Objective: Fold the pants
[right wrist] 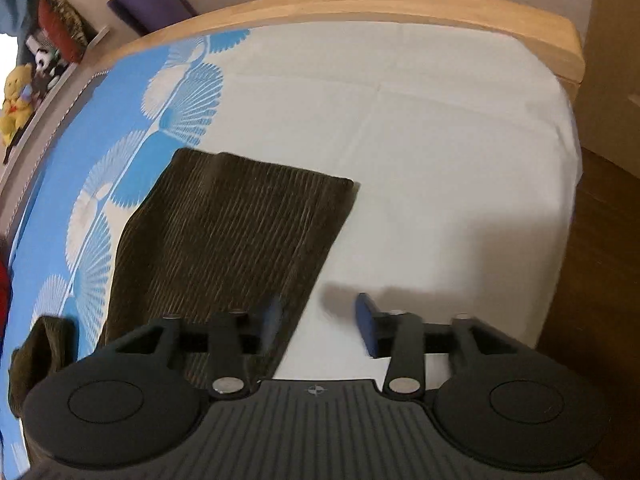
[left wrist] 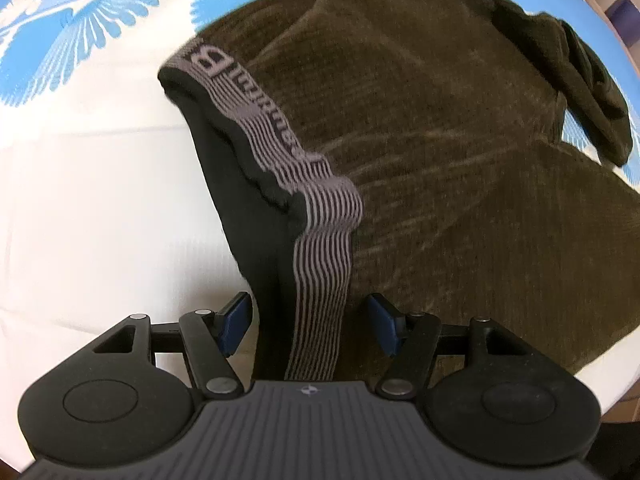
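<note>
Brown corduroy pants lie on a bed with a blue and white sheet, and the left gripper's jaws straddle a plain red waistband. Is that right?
Not quite. The waistband is grey with dark stripes, not plain red, as the left wrist view shows. The rest holds: brown corduroy pants, blue and white sheet, left gripper straddling it.

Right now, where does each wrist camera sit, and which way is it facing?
Left wrist: on the left gripper, looking steeply down at the dark brown corduroy pants; its open fingers straddle the grey striped waistband.
Right wrist: on the right gripper, looking down across the white and blue patterned bedsheet toward the wooden bed frame; fingers open, empty.
Shared: pants and bedsheet.
</note>
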The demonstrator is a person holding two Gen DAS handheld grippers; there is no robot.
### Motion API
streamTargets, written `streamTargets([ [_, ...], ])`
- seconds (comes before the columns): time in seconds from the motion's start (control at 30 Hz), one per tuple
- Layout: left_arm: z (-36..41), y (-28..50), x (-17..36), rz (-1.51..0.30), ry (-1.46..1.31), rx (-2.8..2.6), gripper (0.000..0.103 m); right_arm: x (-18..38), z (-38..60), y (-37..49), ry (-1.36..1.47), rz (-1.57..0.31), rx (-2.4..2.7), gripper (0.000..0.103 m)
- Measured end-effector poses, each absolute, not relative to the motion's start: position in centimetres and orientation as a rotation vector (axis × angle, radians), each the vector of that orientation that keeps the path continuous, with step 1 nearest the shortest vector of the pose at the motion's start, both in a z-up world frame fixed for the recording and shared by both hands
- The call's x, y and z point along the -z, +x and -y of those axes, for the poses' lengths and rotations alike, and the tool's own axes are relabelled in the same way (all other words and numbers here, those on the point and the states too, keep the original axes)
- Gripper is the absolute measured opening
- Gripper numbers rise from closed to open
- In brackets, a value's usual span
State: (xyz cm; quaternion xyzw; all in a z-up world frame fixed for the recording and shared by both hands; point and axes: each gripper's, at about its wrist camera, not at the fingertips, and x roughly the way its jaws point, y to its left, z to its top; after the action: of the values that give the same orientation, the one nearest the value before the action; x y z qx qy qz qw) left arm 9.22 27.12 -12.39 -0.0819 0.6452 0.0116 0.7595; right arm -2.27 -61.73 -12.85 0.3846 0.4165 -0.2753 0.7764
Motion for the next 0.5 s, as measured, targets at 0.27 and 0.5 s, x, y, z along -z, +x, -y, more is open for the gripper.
streamTargets([
  [0.27,-25.7,7.9,13.9,-1.429,-0.105,0.021,0.050,15.0,61.5,0.4,0.836,-0.924,0.626,0.019],
  [0.5,-25.8,7.0,11.2,-1.333,-0.140,0.066,0.026,11.0,60.7,-0.9,0.814,-0.808,0.752,0.007],
])
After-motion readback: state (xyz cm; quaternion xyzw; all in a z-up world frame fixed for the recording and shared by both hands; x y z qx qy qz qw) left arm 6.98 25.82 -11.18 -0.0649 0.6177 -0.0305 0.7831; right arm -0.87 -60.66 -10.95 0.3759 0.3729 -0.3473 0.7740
